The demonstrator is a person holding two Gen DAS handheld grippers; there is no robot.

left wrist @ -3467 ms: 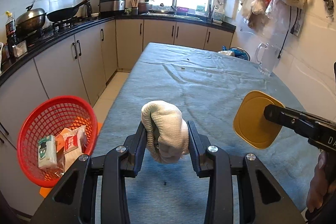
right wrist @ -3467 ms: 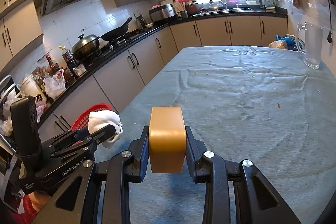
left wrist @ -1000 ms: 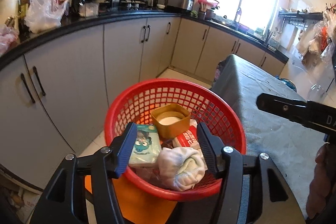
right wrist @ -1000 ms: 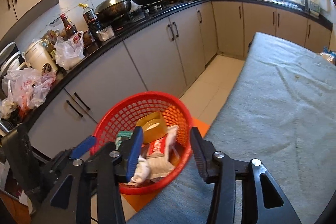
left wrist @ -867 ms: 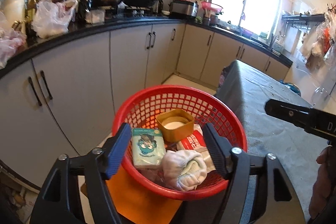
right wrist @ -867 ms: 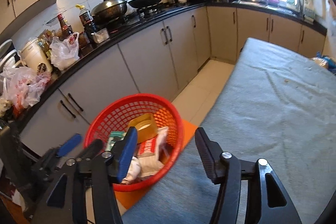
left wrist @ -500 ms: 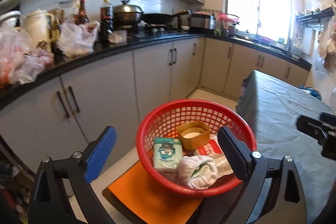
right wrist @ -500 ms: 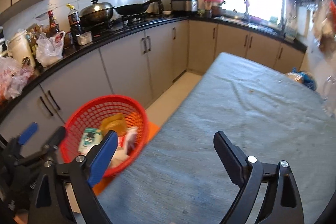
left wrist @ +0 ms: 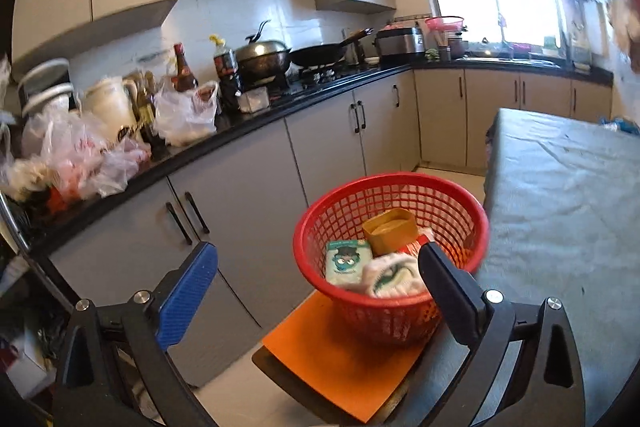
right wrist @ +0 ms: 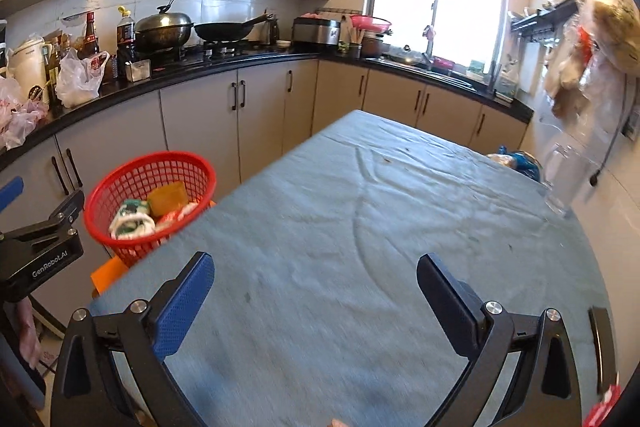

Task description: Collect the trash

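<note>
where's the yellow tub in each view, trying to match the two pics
Left wrist: yellow tub lies right of centre, inside the red basket, behind the white sock.
Right wrist: yellow tub sits at middle left, in the same basket.
Shared landmark: the black wok on the stove.

The basket (left wrist: 390,223) sits on a stool (left wrist: 340,371) left of the table (right wrist: 360,227).

Wok (left wrist: 262,55), frying pan (right wrist: 226,30) on stove; glass pitcher (right wrist: 566,183) on table (right wrist: 360,247).
</note>
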